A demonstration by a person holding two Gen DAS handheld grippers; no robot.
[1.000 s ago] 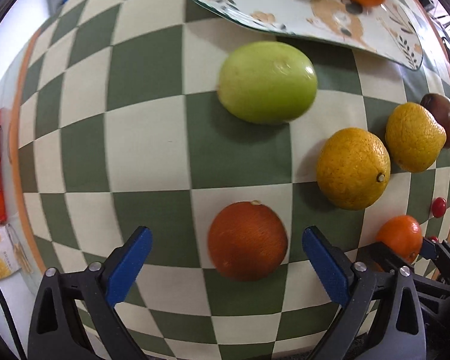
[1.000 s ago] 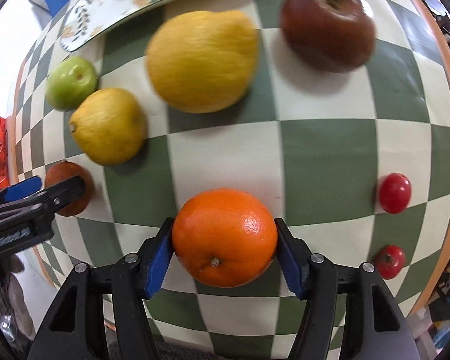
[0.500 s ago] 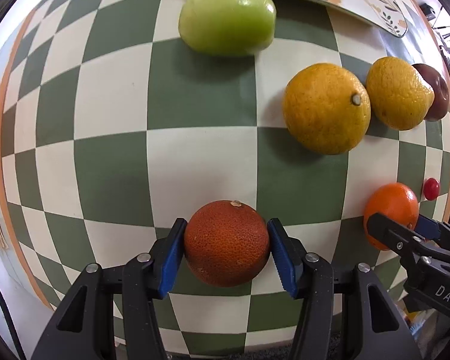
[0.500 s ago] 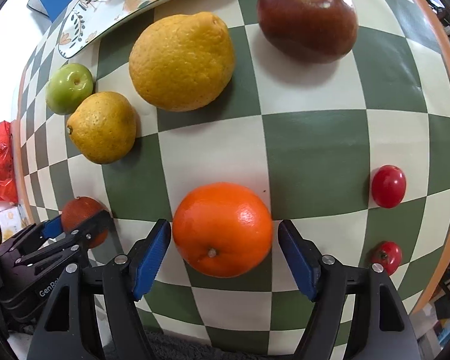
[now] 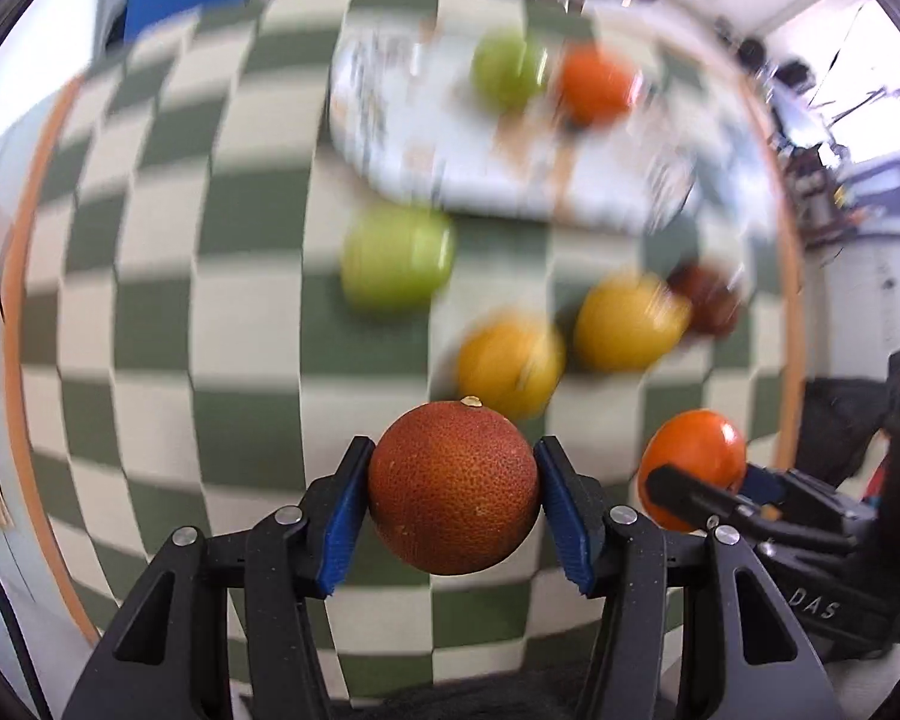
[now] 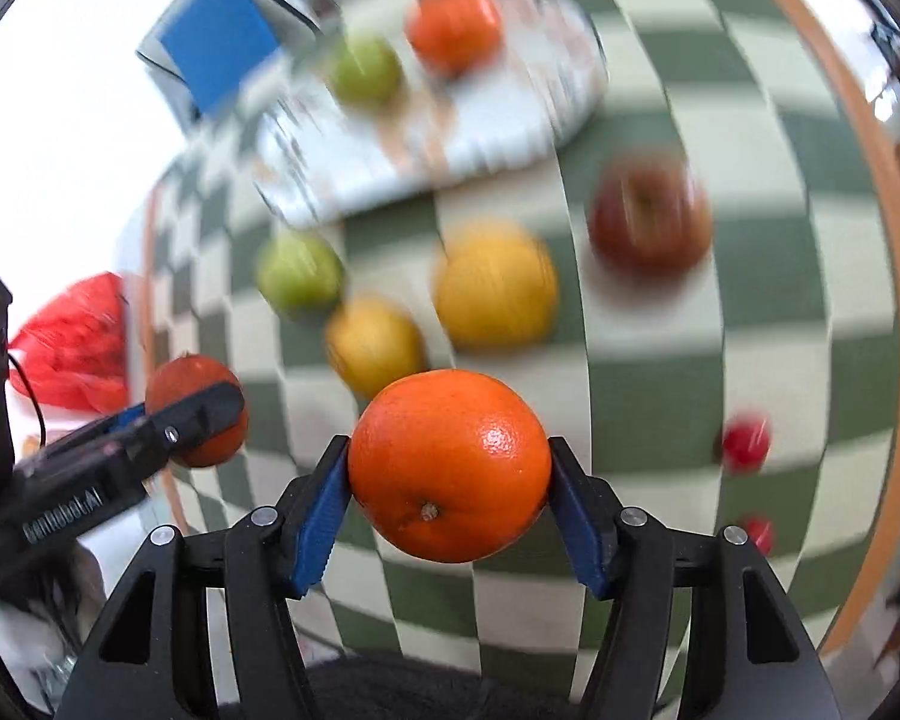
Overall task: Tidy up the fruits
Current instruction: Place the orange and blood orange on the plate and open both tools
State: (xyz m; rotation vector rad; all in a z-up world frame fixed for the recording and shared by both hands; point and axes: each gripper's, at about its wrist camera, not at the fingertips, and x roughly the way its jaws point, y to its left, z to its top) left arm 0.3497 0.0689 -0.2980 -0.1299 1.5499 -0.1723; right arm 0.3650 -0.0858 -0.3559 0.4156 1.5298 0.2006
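We have the left hand-held gripper (image 5: 453,495) pinching the dark orange (image 5: 453,487) and the right hand-held gripper (image 6: 449,501) pinching the bright orange (image 6: 449,465), both off the counter (image 5: 150,300). Risk: round skins may slip from narrow pads, or collide over the plate (image 5: 450,180) near the far edge.

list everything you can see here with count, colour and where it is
dark orange: 1, reddish orange, held in left hand-held gripper
bright orange: 1, orange, held in right hand-held gripper
plate: 1, white patterned, far side of cloth
fruit on plate: 2, one green, one orange
green apple: 1, on cloth near plate
yellow citrus: 2, and, mid cloth
dark red apple: 1, right of citrus
cherry tomatoes: 2, red, and, right edge
checked cloth: 1, green and cream
red bag: 1, off table left
left hand-held gripper: shut
right hand-held gripper: shut
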